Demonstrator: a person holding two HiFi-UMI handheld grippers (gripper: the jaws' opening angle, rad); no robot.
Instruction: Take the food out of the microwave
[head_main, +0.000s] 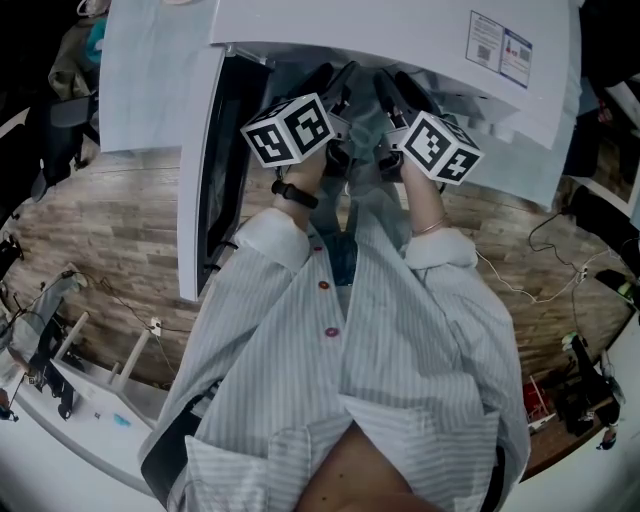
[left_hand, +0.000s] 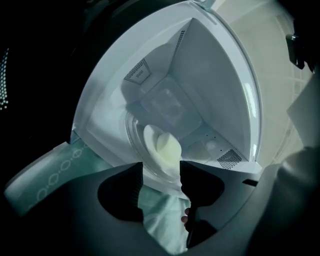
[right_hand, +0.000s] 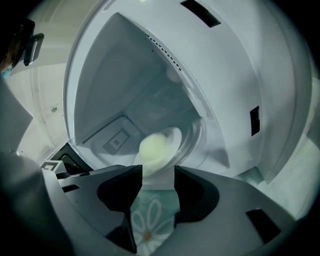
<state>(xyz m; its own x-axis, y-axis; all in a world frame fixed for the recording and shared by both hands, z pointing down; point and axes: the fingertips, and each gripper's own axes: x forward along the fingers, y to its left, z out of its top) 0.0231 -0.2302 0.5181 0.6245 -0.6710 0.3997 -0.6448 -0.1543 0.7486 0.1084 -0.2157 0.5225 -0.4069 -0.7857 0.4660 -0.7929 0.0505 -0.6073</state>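
**Task item.** The pale yellow rounded food sits on a white round plate. The plate rests in the middle of the clear glass turntable inside the white microwave. The food stands apart from every cavity wall, with free room above it and on both sides. It is blurred in the right gripper view.

**Grippers.**
- The left gripper has its fingers spread and released, gripping nothing. They stand just outside the microwave's lower front edge, aimed into the cavity and slightly down. The food and plate show beyond the gap, untouched.
- The right gripper is in the same condition. Its fingers are released and empty at the microwave's front sill, with the food in line with the gap.

**Hands.** In the head view the left hand and right hand reach forward side by side at the microwave's mouth. The two marker cubes are near each other but apart.

**Edges and clearance.**
- The white microwave door with a dark window is swung wide open at the microwave's left, so the mouth is unobstructed.
- A perforated vent sits low on a cavity wall near the front edge.
- A pale green cloth with a white flower print lies in front of the microwave, below both pairs of fingers.
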